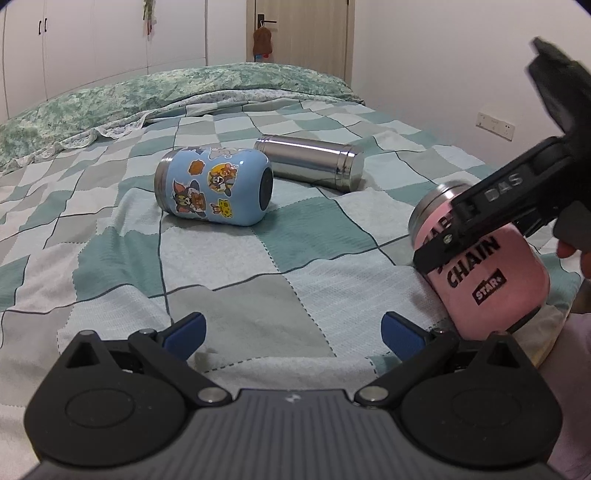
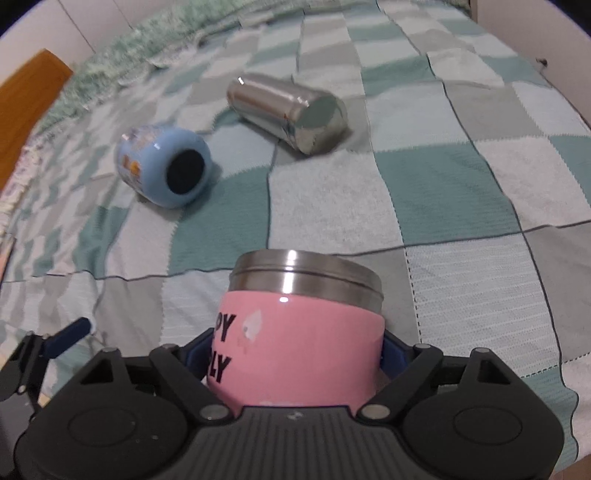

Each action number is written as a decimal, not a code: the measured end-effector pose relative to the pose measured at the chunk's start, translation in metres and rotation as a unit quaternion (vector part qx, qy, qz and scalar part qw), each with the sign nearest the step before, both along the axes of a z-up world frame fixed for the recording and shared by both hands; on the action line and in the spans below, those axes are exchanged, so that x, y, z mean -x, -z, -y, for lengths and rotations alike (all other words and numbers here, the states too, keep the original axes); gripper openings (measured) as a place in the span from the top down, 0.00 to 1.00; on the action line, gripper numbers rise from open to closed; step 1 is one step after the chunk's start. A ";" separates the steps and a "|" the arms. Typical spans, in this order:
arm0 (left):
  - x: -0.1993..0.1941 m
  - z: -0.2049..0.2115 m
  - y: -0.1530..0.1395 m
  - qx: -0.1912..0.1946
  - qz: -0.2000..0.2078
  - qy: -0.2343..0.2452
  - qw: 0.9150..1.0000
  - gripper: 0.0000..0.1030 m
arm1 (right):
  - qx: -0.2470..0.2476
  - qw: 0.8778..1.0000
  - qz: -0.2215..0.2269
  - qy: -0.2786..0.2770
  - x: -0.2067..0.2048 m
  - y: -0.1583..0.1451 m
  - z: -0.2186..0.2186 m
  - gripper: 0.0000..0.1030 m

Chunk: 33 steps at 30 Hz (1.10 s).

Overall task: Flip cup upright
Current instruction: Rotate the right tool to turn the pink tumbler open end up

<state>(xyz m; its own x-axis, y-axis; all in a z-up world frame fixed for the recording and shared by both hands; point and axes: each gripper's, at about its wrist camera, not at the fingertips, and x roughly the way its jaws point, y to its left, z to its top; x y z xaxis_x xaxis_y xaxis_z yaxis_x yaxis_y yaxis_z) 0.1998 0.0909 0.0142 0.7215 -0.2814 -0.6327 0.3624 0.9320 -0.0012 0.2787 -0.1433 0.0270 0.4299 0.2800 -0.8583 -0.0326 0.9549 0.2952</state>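
A pink cup (image 2: 299, 336) with black lettering and a steel rim sits between the blue pads of my right gripper (image 2: 291, 354), which is shut on it. In the left wrist view the pink cup (image 1: 491, 280) is tilted, rim up and to the left, its base on the bedspread, with the right gripper (image 1: 480, 221) clamped across it. My left gripper (image 1: 293, 332) is open and empty, low over the bed. A blue cartoon cup (image 1: 218, 186) and a steel cup (image 1: 314, 162) lie on their sides farther back.
The checked green and white bedspread (image 1: 258, 266) covers the bed. A green quilt (image 1: 147, 92) lies bunched at the far end. A wall (image 1: 443, 74) runs along the right side, with a door (image 1: 299, 29) behind. A wooden edge (image 2: 26, 96) shows at left.
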 end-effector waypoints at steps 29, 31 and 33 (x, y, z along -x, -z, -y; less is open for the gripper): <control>0.022 0.045 -0.007 0.010 0.032 -0.018 0.999 0.00 | 0.063 0.954 0.290 -0.039 0.048 -0.005 0.040 0.18; 0.021 0.048 -0.006 0.008 0.033 -0.021 0.999 0.00 | 0.062 0.958 0.278 -0.040 0.043 0.000 0.038 0.19; 0.020 0.050 -0.005 0.008 0.034 -0.021 0.999 0.00 | 0.053 0.959 0.274 -0.044 0.036 0.004 0.038 0.19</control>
